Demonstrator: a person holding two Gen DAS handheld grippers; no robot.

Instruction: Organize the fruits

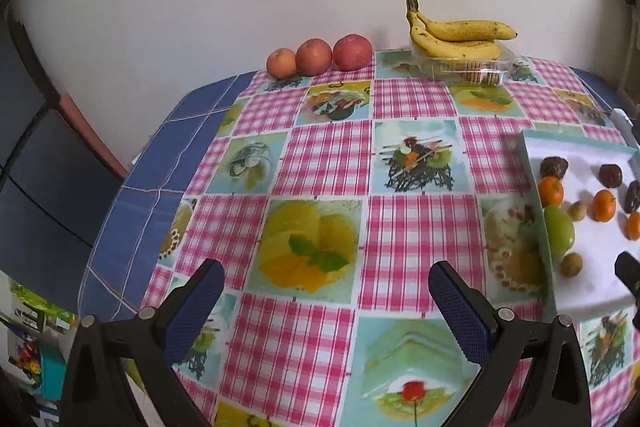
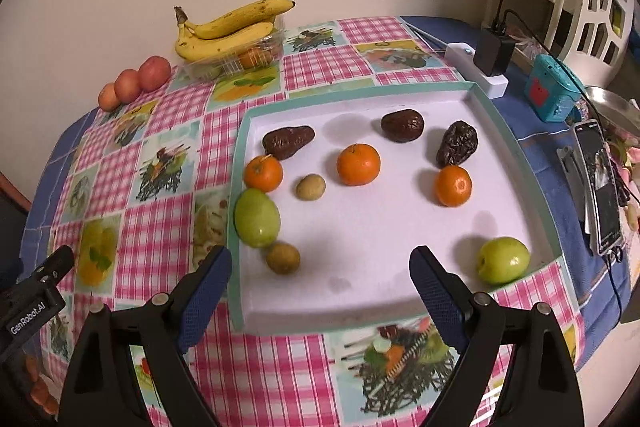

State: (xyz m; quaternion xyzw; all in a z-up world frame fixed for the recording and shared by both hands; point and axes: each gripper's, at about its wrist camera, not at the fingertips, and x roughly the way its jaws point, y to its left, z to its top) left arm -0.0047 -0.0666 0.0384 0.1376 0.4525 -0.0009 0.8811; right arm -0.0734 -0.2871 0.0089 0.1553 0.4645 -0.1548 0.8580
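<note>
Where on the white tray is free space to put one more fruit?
The tray is bare in its near middle, between the small brown fruit and the right green apple. Its left side is crowded: orange, green apple.

A: What do the claws look like?
B: Both alike. The left claw (image 1: 326, 301) has two black plastic arms, each tipped with a dark blue, dimpled pad (image 1: 460, 311), and silver round screws (image 1: 506, 314) at the pivots.
A: Any markings?
B: White "GenRobot.AI" lettering (image 2: 27, 319) on the black body left of the right claw (image 2: 320, 287).
</note>
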